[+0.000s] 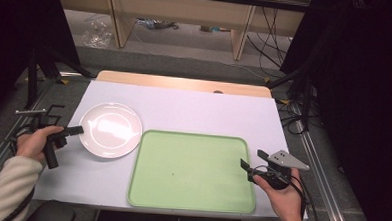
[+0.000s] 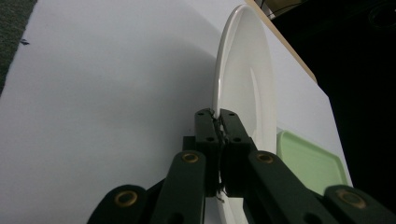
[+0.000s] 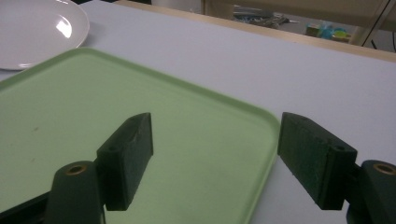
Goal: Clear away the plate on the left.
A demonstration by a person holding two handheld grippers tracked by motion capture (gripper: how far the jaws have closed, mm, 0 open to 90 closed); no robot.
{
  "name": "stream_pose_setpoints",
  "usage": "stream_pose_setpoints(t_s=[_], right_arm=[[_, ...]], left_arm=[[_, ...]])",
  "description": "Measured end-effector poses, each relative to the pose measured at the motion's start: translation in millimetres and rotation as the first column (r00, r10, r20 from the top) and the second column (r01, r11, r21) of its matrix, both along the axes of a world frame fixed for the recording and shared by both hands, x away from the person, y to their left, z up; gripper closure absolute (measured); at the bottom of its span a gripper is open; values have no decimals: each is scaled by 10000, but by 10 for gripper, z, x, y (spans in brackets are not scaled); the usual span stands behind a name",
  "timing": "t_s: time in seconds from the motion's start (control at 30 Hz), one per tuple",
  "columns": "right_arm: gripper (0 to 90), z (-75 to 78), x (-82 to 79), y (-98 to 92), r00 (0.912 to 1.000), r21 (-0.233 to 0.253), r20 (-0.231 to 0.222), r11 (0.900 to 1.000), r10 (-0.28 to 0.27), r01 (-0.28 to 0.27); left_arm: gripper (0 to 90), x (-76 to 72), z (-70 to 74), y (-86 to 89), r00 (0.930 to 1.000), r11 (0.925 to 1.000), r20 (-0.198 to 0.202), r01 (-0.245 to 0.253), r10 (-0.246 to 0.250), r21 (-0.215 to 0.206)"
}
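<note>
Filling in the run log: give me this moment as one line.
left gripper: shut on white plate rim | right gripper: open, over green tray right edge | tray: nothing on it | plate: on table, left of tray

A light green tray lies empty on the white table, near its front edge and towards the right. Beyond the far edge stand wooden shelf legs, with cables and clear plastic on the floor.
</note>
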State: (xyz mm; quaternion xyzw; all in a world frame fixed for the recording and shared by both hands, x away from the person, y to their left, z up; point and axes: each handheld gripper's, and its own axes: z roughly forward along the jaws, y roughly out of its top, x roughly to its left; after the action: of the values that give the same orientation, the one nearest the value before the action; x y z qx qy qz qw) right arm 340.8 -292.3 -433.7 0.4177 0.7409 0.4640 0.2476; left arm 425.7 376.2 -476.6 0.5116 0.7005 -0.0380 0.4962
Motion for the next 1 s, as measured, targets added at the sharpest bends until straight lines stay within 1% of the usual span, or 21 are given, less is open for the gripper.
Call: stream_pose_setpoints(t_s=[0.2, 0.23, 0.3, 0.37, 0.43, 0.47, 0.5, 0.53, 0.7, 0.73, 0.8, 0.83, 0.87, 0.9, 0.93, 0.97, 1.0], right_arm=[[275, 1, -1, 2, 10000, 13, -10, 10000, 1, -1], [275, 2, -2, 1, 10000, 19, -8, 10000, -7, 7], [276, 6, -4, -7, 10000, -111, -26, 9999, -55, 55], [276, 8, -5, -7, 10000, -98, -14, 9999, -58, 58], [276, 8, -5, -8, 10000, -92, -13, 9999, -63, 63], [276, 8, -6, -8, 10000, -96, -16, 9999, -58, 58], [276, 11, -8, -11, 10000, -116, -38, 9999, -53, 52], [276, 18, -14, -9, 9999, -48, -113, 10000, -73, 72], [276, 19, -15, -9, 9999, -52, -121, 10000, -70, 69], [276, 25, -19, -13, 9998, -129, -197, 9999, -64, 62], [276, 26, -19, -12, 9998, -129, -202, 9999, -64, 62], [276, 26, -20, -12, 9998, -129, -205, 9999, -60, 57], [276, 27, -20, -12, 9998, -140, -201, 9999, -79, 76], [276, 26, -20, -12, 9998, -142, -197, 9999, -85, 82], [276, 25, -15, -17, 9999, -199, -83, 9998, -85, 84], [276, 25, -15, -17, 9999, -199, -83, 9998, -85, 84], [276, 26, -19, -13, 9998, -145, -182, 9999, -79, 77]], left_arm=[[874, -1, -4, 5, 10000, 10000, 9, -16, 16, -66], [874, -1, -11, 8, 10000, 9999, 26, -35, 35, -147], [874, -2, -9, 9, 10000, 9999, -20, -56, 56, -131], [874, -5, -3, 10, 10000, 9999, -4, -82, 82, -119], [873, -7, 2, 9, 9999, 9997, 45, -135, 135, -205], [873, -10, 5, 11, 9999, 9997, 56, -155, 155, -162], [873, -12, 5, 15, 9999, 9997, 59, -128, 129, -194], [871, -19, 3, 21, 9997, 9994, 70, -212, 214, -264], [868, -32, 9, 43, 9996, 9987, 120, -235, 241, -451], [868, -35, -3, 47, 9989, 9972, 351, -284, 308, -688], [868, -39, 6, 52, 9984, 9959, 362, -396, 426, -807], [868, -45, 9, 58, 9983, 9960, 398, -405, 438, -802], [869, -49, 26, 65, 9989, 9970, 280, -349, 369, -695], [868, -59, 39, 70, 9989, 9970, 260, -361, 379, -690], [868, -61, 47, 70, 9990, 9966, 306, -315, 339, -757], [868, -61, 47, 70, 9990, 9966, 306, -315, 339, -757], [868, -63, 53, 66, 9989, 9963, 310, -332, 357, -789]])
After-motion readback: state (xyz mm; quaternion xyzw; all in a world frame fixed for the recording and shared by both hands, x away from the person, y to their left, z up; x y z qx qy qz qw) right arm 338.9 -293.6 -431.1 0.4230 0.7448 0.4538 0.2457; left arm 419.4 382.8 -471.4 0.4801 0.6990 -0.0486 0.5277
